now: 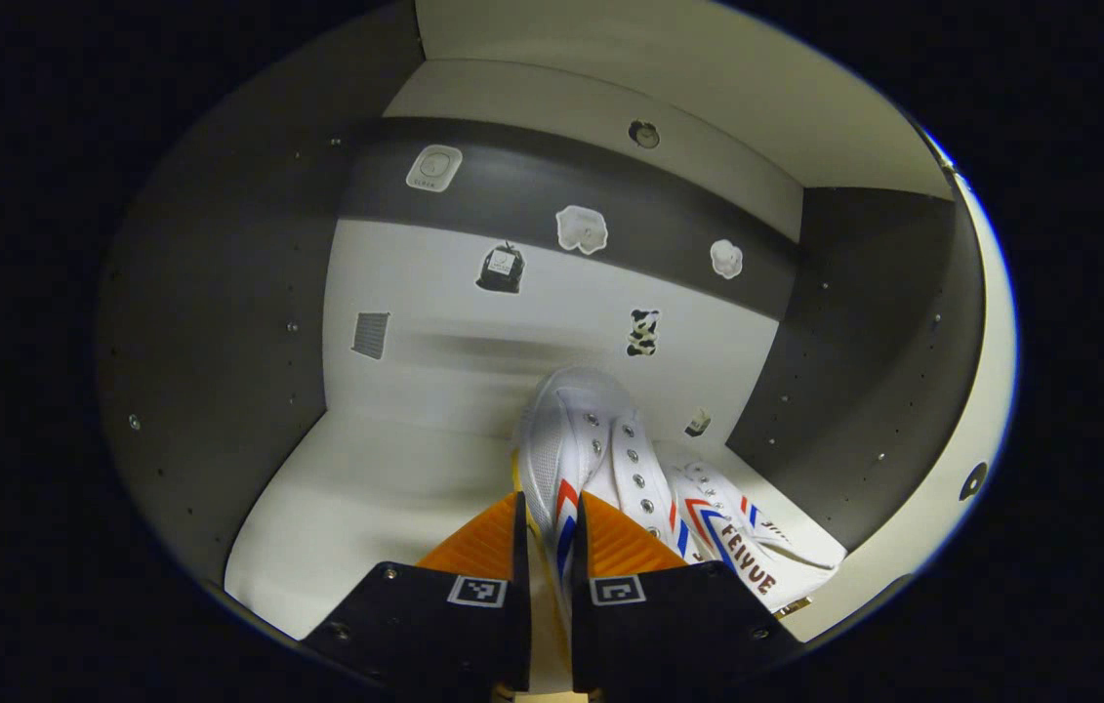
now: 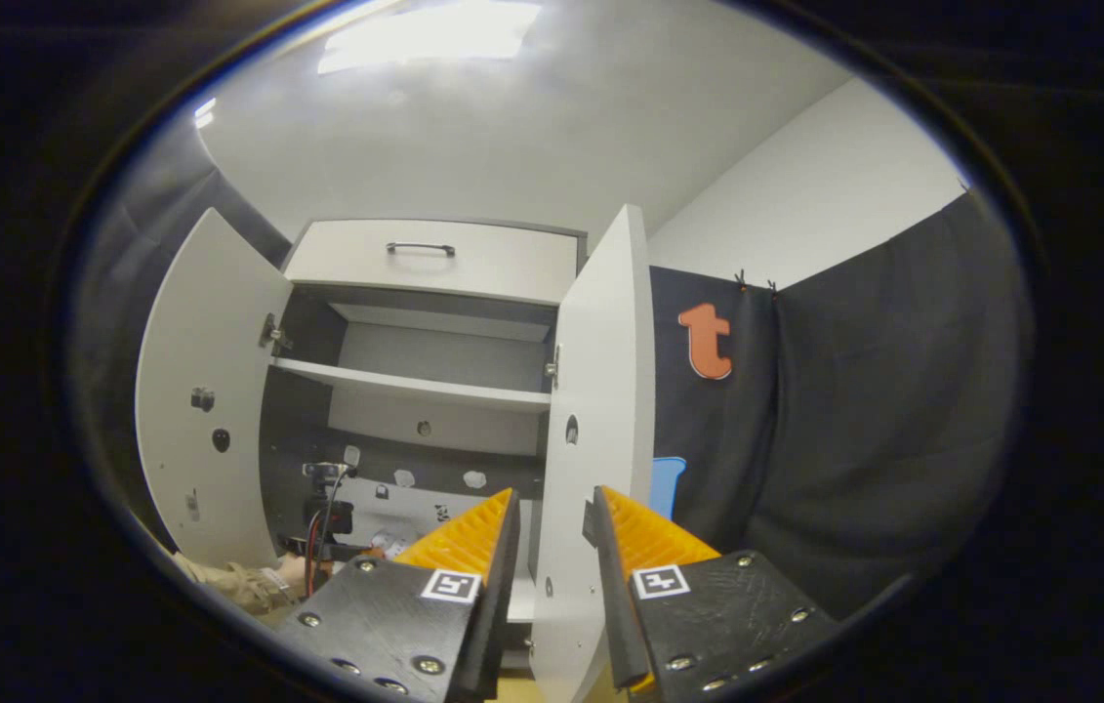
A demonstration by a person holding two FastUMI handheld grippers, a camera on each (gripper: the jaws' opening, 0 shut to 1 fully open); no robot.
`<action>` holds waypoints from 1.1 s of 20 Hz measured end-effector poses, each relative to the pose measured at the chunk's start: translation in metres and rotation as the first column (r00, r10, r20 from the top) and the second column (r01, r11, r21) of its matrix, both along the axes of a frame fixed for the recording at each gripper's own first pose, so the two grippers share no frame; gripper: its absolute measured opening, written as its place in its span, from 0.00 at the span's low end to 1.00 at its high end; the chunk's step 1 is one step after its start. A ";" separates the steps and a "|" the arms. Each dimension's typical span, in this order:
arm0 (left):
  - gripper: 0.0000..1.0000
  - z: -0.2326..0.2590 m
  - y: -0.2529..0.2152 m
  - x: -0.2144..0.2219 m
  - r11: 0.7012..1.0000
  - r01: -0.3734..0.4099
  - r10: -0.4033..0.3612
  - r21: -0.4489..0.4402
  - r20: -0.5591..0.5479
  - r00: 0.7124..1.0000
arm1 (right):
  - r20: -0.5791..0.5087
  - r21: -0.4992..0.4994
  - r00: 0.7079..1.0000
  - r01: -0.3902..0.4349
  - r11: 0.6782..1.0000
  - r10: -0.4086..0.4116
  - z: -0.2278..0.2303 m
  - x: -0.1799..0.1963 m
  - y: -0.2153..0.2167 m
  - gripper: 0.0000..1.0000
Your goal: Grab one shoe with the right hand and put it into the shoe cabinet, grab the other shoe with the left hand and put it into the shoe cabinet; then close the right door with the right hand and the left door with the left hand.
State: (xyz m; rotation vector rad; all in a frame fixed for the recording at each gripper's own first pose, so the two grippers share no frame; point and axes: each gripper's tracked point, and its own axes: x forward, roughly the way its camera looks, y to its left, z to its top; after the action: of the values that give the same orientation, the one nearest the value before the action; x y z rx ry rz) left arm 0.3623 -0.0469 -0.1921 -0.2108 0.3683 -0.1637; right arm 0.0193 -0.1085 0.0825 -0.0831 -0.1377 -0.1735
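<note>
Two white shoes show in the left gripper view, and the left gripper (image 1: 549, 532) has its jaws pinching the side wall of the nearer shoe (image 1: 576, 444), which sits upright between them with its toe pointing away toward the back of the shoe cabinet (image 1: 220, 322). Just to the right of those jaws, touching the held shoe, the other shoe (image 1: 747, 542) lies on the cabinet's pale floor against the dark right wall. Beyond the toe of the held shoe, the rear panel carries several small stickers (image 1: 581, 229), some on a dark band higher up. In the right gripper view, the right gripper (image 2: 552, 532) has its jaws spread, with the edge of the open right door (image 2: 600, 410) standing in the gap just past them; whether they touch it I cannot tell. To the left of the jaws and lower, a sleeve (image 2: 239, 584) reaches toward the cabinet's lower compartment. Farther left the left door (image 2: 200, 391) swings wide open. Past the jaws a shelf (image 2: 415, 389) crosses the cabinet, and above it sits a drawer (image 2: 434, 259) with a handle.
</note>
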 end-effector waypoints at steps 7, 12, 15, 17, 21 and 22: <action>0.24 -0.020 0.011 0.002 0.998 -0.054 0.054 -0.009 -0.056 0.997 | -0.002 -0.014 1.000 0.004 1.000 -0.004 -0.001 0.000 -0.005 0.42; 0.34 -0.034 0.018 -0.007 0.996 -0.080 0.077 -0.026 -0.119 0.990 | -0.009 -0.020 1.000 -0.006 1.000 0.006 -0.003 0.000 -0.006 0.42; 0.67 -0.015 0.024 -0.009 0.996 -0.087 0.089 0.023 -0.065 0.994 | -0.013 -0.013 1.000 -0.024 1.000 0.024 -0.004 0.000 -0.004 0.42; 0.65 0.004 0.023 -0.010 0.995 -0.078 0.079 0.061 -0.014 0.997 | -0.013 -0.009 0.999 -0.041 0.999 0.040 -0.004 0.000 -0.002 0.42; 0.71 0.054 0.017 -0.023 0.989 -0.079 0.066 0.127 0.106 0.992 | -0.012 -0.006 0.997 -0.075 0.997 0.075 -0.006 0.003 0.002 0.42; 0.71 0.069 0.013 -0.029 0.987 -0.076 0.056 0.141 0.135 0.989 | -0.010 -0.004 0.996 -0.084 0.996 0.084 -0.006 0.005 0.003 0.42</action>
State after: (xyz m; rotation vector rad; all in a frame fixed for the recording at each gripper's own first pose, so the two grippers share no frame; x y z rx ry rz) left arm 0.3332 -0.0334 -0.1235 -0.0676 0.2418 -0.0840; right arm 0.0239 -0.1060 0.0765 -0.0825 -0.1311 -0.0887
